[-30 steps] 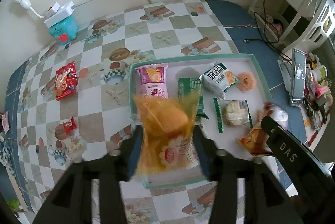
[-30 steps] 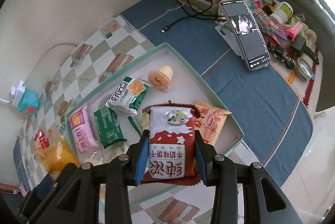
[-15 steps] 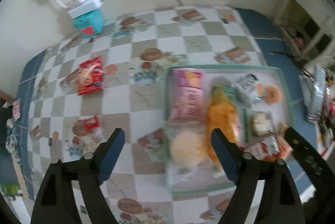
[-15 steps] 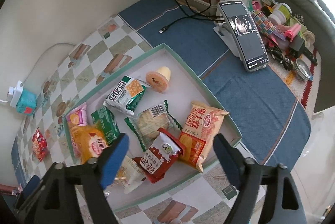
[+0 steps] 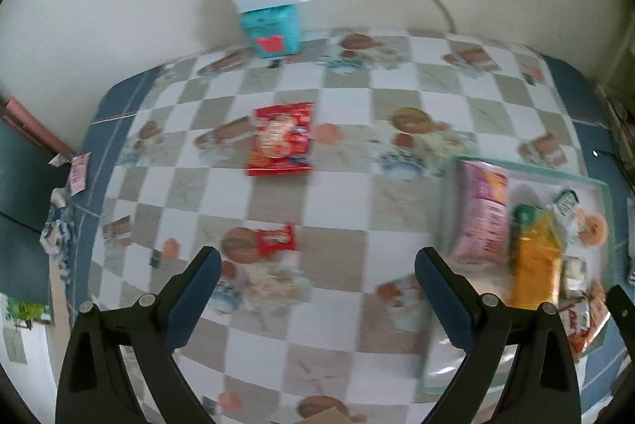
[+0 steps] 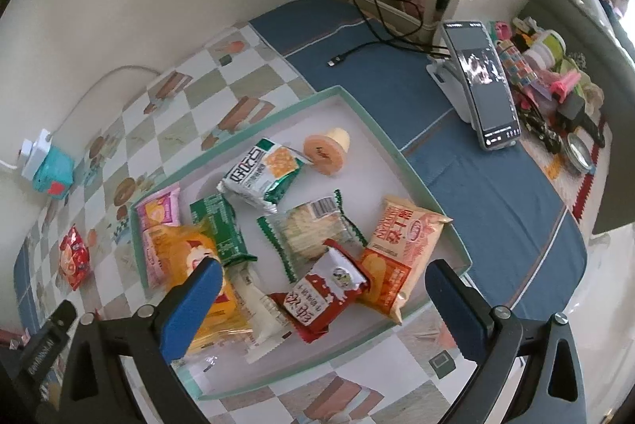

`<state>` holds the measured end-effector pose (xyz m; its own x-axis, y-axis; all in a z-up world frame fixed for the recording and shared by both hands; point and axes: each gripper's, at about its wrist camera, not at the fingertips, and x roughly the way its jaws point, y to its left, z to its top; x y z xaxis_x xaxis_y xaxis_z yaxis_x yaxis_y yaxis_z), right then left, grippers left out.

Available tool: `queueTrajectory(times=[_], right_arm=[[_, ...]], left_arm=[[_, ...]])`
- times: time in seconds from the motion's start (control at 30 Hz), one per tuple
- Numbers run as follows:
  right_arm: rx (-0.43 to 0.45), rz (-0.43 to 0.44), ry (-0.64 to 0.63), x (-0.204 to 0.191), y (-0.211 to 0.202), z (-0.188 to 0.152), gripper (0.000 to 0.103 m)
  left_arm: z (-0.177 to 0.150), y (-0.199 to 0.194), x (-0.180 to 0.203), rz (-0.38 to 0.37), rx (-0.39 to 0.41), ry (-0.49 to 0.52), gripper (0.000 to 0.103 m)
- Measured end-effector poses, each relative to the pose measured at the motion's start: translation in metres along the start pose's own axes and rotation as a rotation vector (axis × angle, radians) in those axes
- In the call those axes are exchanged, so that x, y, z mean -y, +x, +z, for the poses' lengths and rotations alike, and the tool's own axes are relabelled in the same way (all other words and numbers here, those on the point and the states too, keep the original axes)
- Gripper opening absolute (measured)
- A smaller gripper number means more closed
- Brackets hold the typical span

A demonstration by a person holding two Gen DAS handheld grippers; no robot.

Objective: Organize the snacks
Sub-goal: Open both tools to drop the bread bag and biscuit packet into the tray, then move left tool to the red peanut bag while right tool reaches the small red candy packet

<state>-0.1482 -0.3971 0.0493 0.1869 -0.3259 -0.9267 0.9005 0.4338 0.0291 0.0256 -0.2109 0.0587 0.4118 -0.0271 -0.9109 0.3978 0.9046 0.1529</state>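
In the right wrist view my right gripper (image 6: 323, 273) hangs over the teal-rimmed tray (image 6: 401, 154), its jaws opening wide. Nothing is gripped; the red-and-white packet (image 6: 325, 291) lies loose in the tray below them. Around it lie an orange packet (image 6: 393, 253), a yellow-orange bag (image 6: 186, 257), and pink, green and clear cracker packs. In the blurred left wrist view my left gripper (image 5: 317, 277) is over the checked cloth left of the tray (image 5: 452, 210), jaws opening and empty. A large red packet (image 5: 281, 144) and a small red packet (image 5: 276, 239) lie on the cloth ahead of it.
A teal box with a white power strip (image 5: 272, 27) stands against the back wall. A phone on a stand (image 6: 482, 94), a loose cable (image 6: 345, 57) and small clutter (image 6: 555, 67) sit on the blue cloth to the right of the tray.
Both grippers have opened and let go: the yellow-orange bag and the red-and-white packet now lie in the tray. My left gripper has swung left, away from the tray.
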Motion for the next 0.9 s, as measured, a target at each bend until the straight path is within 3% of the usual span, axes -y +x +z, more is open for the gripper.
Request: queueTrajectory(times=[0.3,0.57,0.9], right_arm=[[0.019,-0.006,-0.058,-0.026,-0.009,-0.006,0.103],[0.015,0.035,-0.158,-0.081,-0.016,-0.027,0.103],[0.005,0.104,-0.274,-0.154,-0.027,-0.062,0.103]], left_arm=[[0.004,0.008,-0.082,0.121,0.001,-0.123,0.098],[-0.004,0.021,-0.164,0.235,-0.042,-0.272,0.098],[-0.011,0.019,-0.220,0.231,-0.044,-0.365,0.098]])
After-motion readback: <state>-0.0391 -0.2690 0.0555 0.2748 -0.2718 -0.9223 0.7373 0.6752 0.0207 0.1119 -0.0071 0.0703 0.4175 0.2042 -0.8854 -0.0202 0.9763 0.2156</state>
